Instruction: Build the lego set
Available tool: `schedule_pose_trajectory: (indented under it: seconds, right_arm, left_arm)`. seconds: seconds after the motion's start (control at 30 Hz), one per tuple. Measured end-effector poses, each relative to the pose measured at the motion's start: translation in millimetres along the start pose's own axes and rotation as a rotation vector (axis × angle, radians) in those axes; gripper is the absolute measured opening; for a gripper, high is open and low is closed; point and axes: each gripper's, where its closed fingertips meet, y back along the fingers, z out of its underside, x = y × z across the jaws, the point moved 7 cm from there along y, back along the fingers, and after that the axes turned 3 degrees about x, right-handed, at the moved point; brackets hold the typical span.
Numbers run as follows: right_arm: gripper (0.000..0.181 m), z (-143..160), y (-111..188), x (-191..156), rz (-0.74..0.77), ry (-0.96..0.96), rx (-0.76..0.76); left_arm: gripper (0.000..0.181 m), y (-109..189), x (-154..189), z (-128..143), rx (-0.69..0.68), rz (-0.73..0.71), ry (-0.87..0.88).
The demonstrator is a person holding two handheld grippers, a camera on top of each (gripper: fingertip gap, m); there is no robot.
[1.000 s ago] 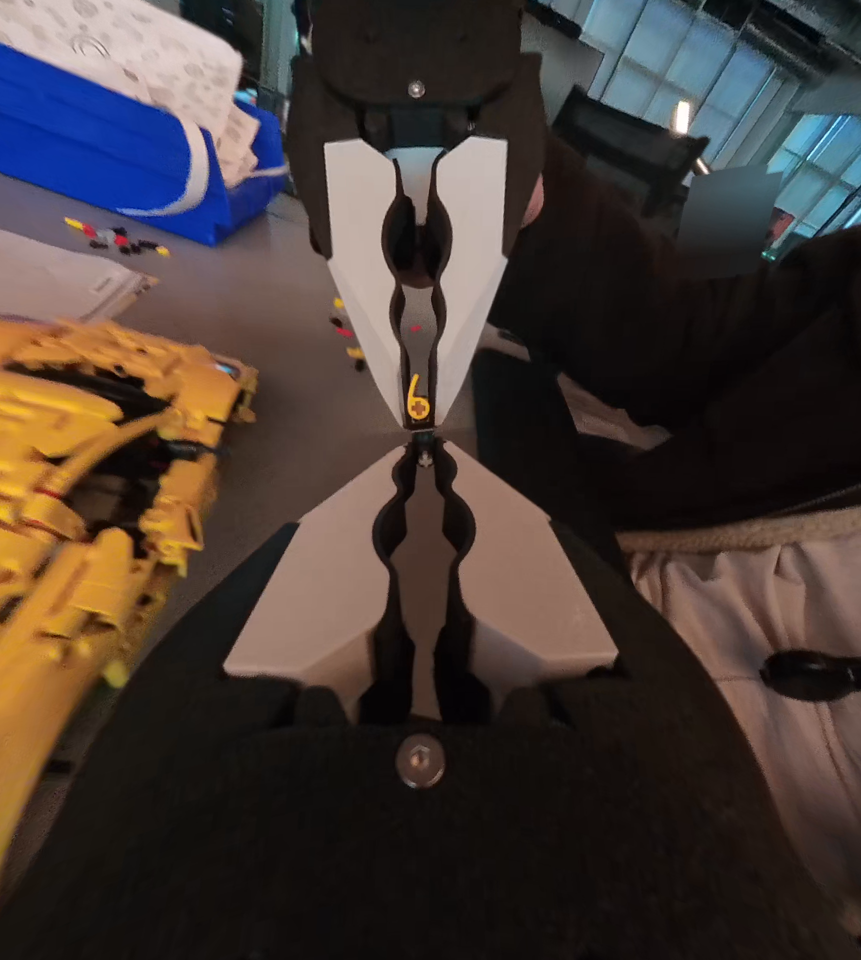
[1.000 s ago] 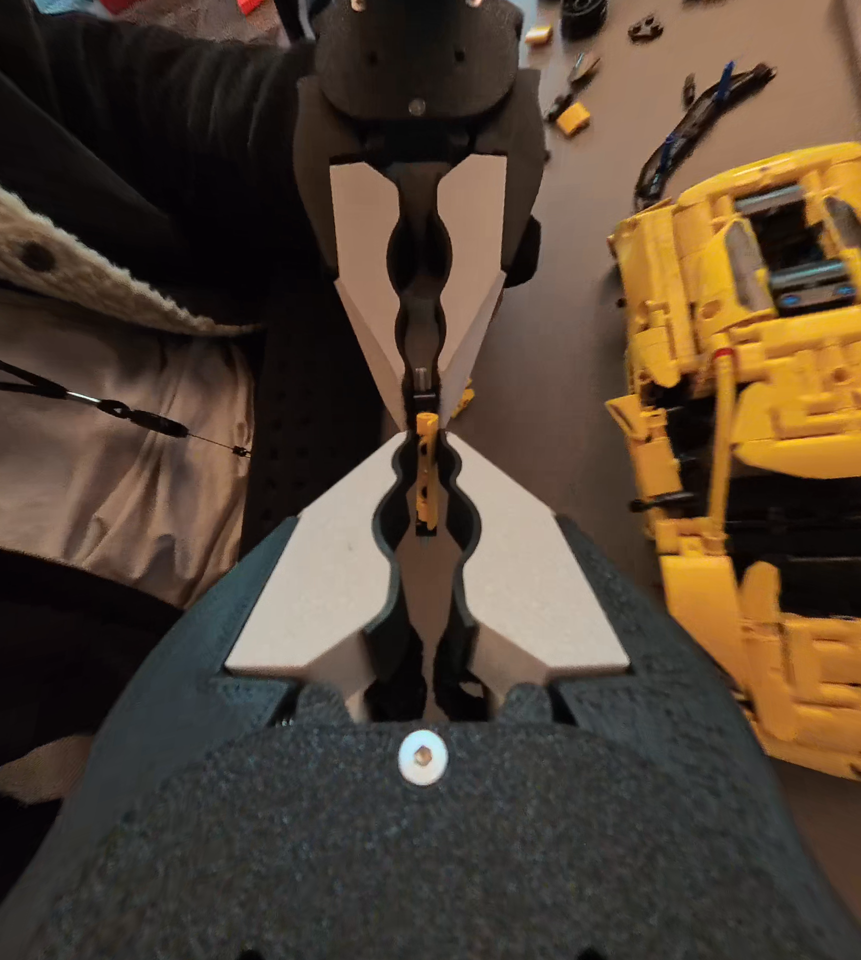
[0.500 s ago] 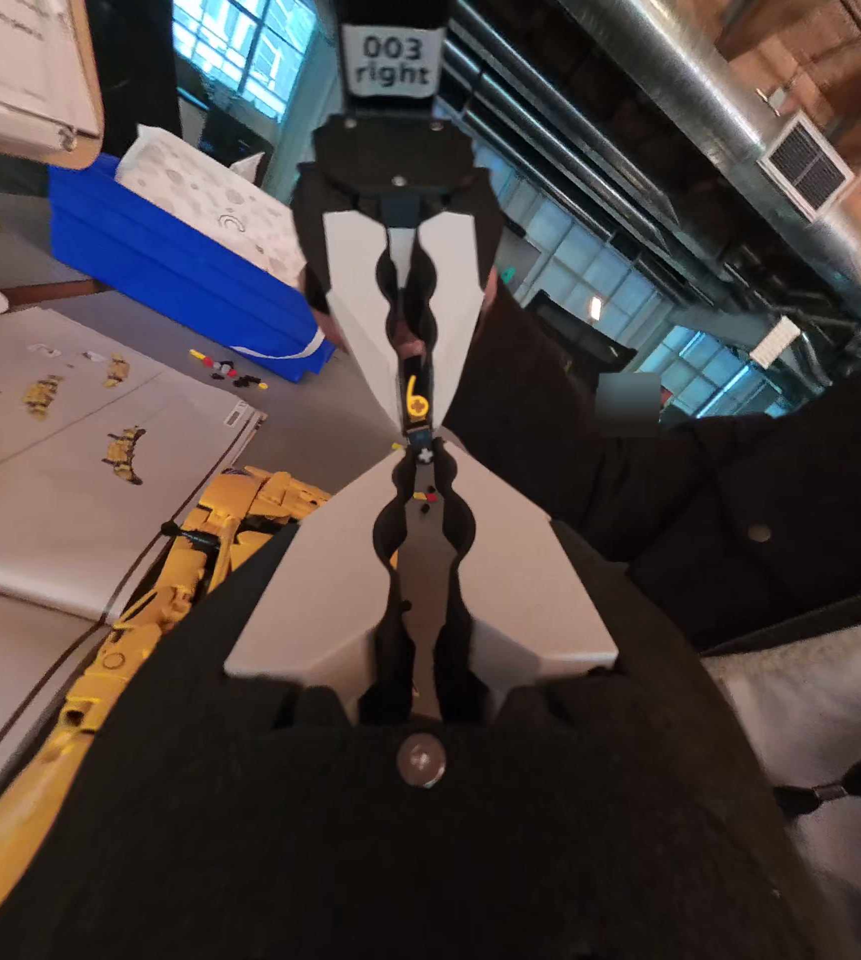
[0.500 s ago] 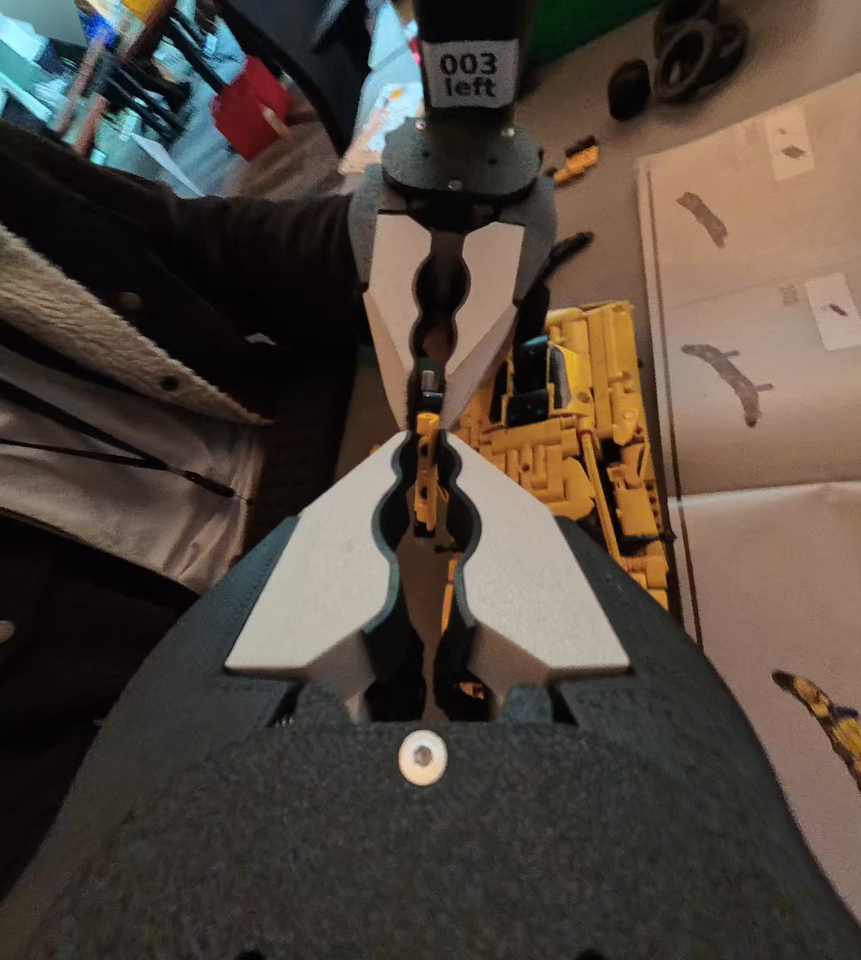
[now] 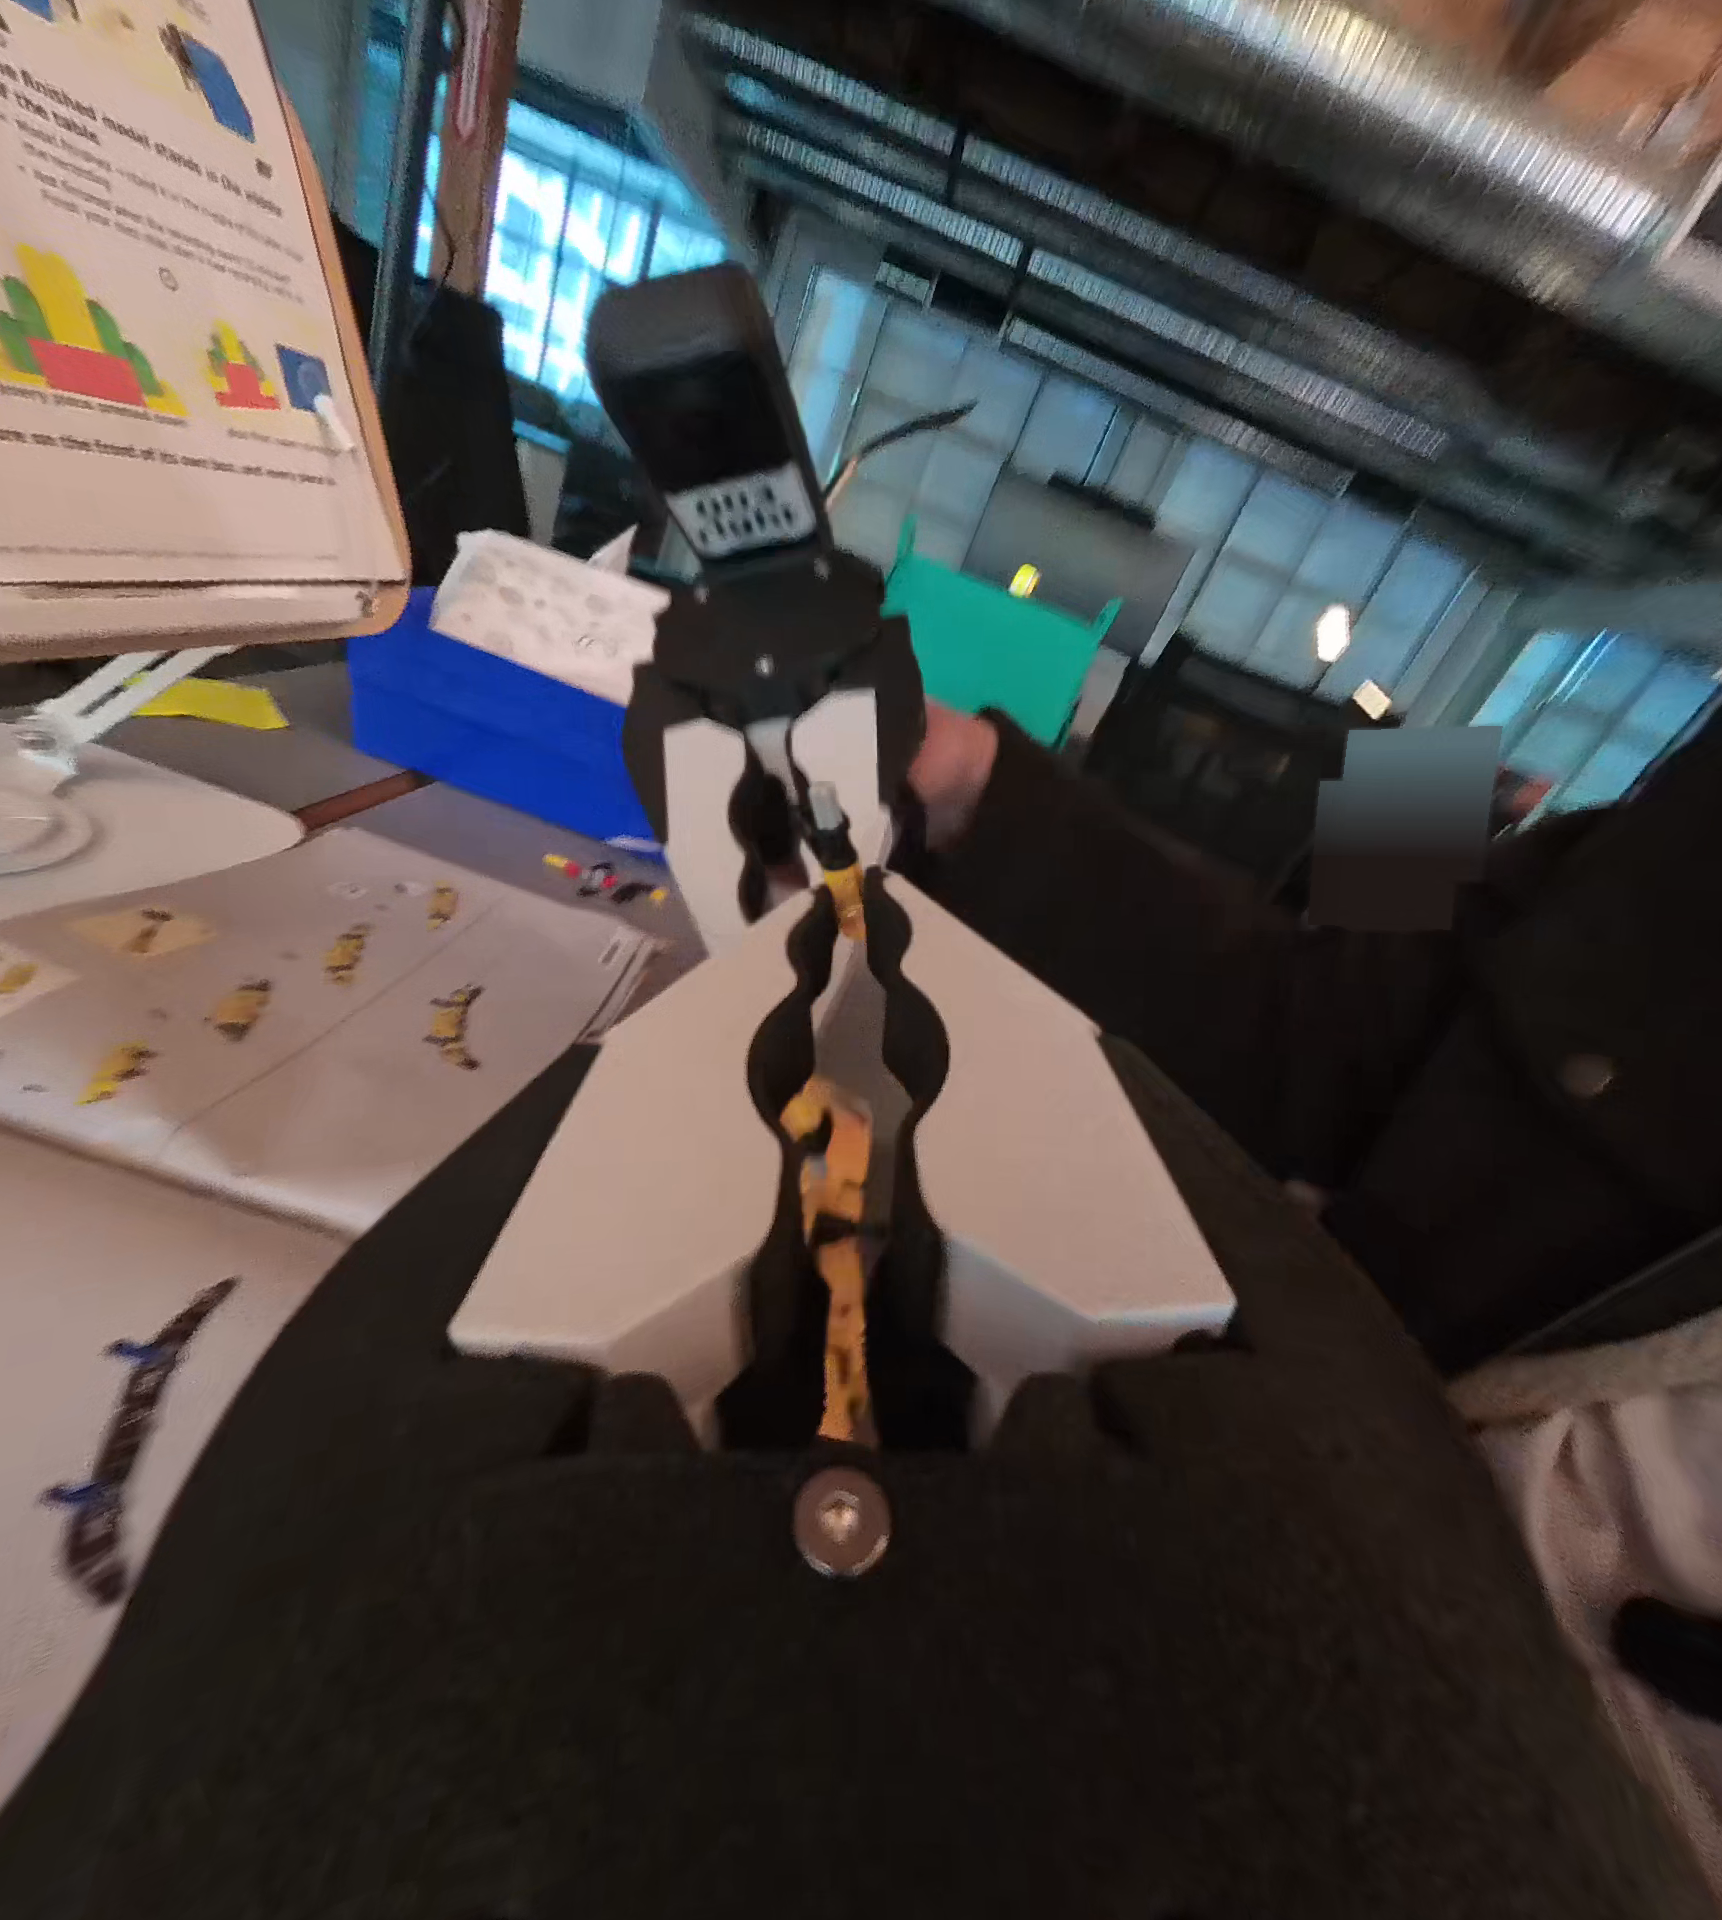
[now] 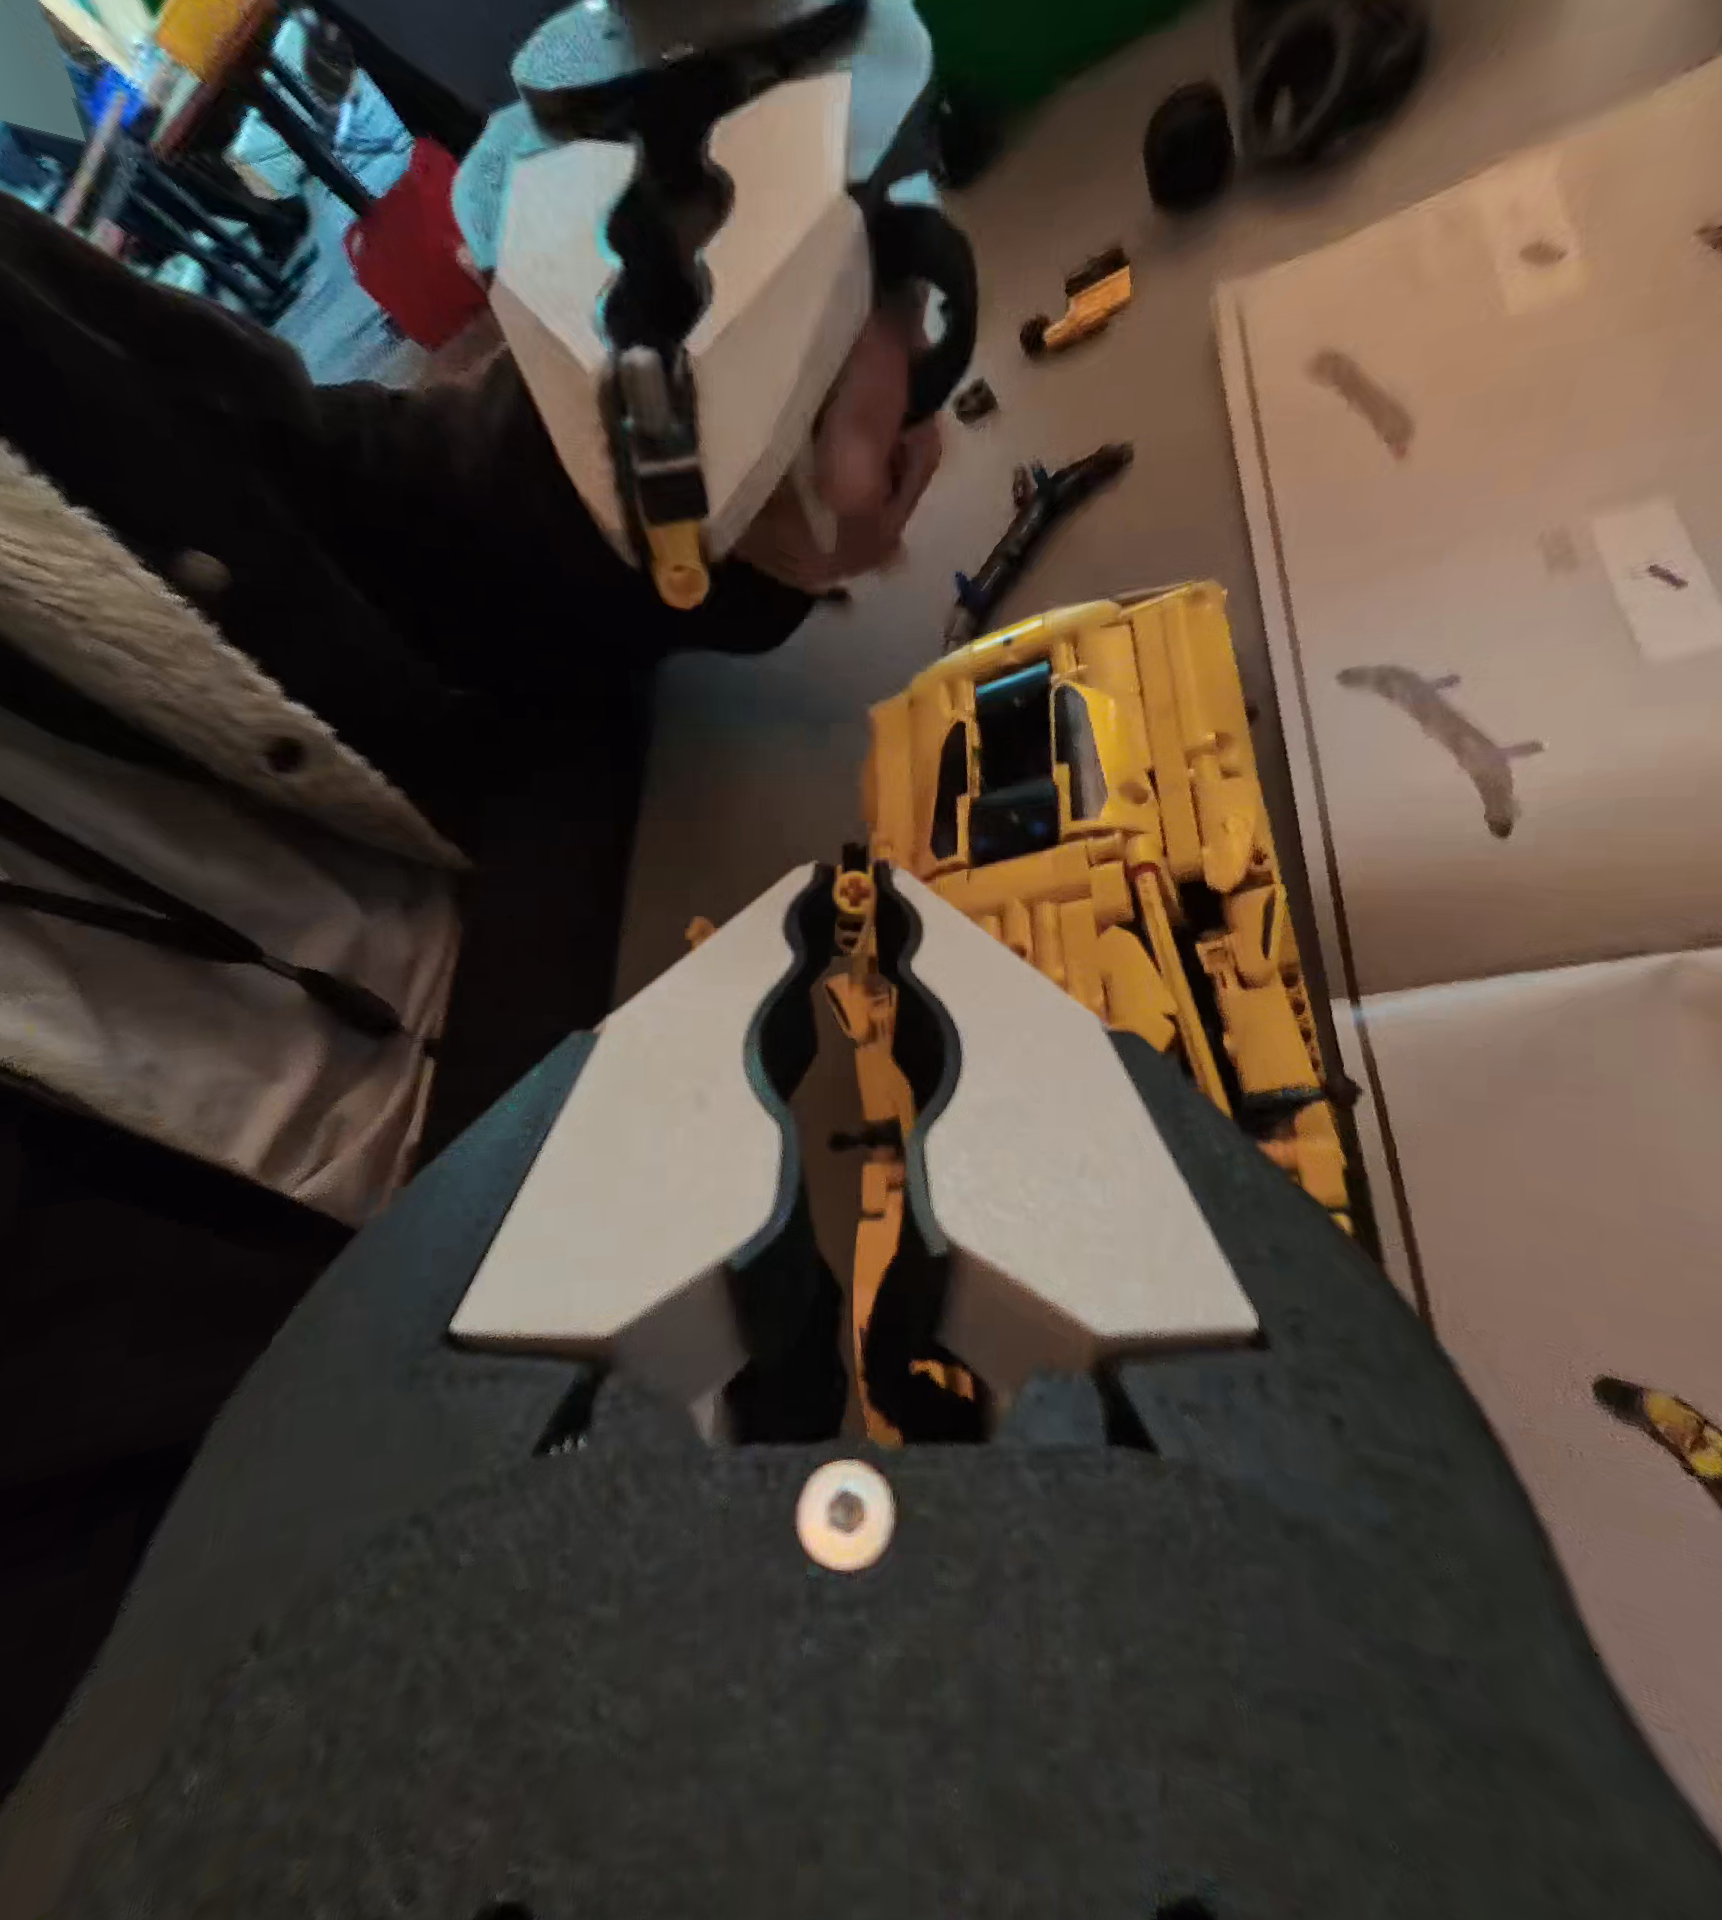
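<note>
A second earlier you had the two tips pressed nose to nose. By this moment you had drawn them apart and tilted both upward. In the right wrist view the left tongs (image 5: 841, 909) hung higher and off to the left, clear of the right tongs (image 6: 852, 883). Both were clenched. The left gripped a pin piece (image 6: 668, 488) of grey, black and yellow, its yellow end poking out past the tips. The right pinched a small yellow piece (image 6: 852, 899) right at its tips. Since each carried its own part, the join probably had not been made, or you had backed off to re-aim; I could not tell which. The yellow car (image 6: 1096, 831) lay on the table (image 6: 732, 790) below your tongs, just beside the open instruction booklet (image 6: 1563, 520), untouched by either.
</note>
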Motion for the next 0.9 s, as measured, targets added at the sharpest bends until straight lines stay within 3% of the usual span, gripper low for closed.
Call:
schedule_pose_trajectory:
  seconds: [0.2,0.27,0.4,0.7,0.9]
  right_arm:
    - [0.006,-8.3,24.0,-34.2,0.021,0.042,0.522]
    - [0.006,3.8,22.3,-37.8,0.064,0.051,0.602]
    - [0.006,14.8,12.1,-47.2,0.018,0.069,0.552]
    - [0.007,19.6,5.0,-52.4,0.088,0.11,0.479]
    - [0.007,13.5,5.5,-53.0,0.071,0.117,0.559]
  left_arm:
    - [0.005,-7.4,5.2,7.0,0.059,0.076,0.104]
    - [0.005,-9.7,5.4,15.0,0.038,0.091,0.119]
    - [0.005,-15.7,11.8,27.7,-0.024,0.122,0.102]
    - [0.005,-11.6,16.6,39.5,-0.035,0.089,0.056]
    - [0.005,-15.6,23.1,40.5,-0.042,0.032,-0.028]
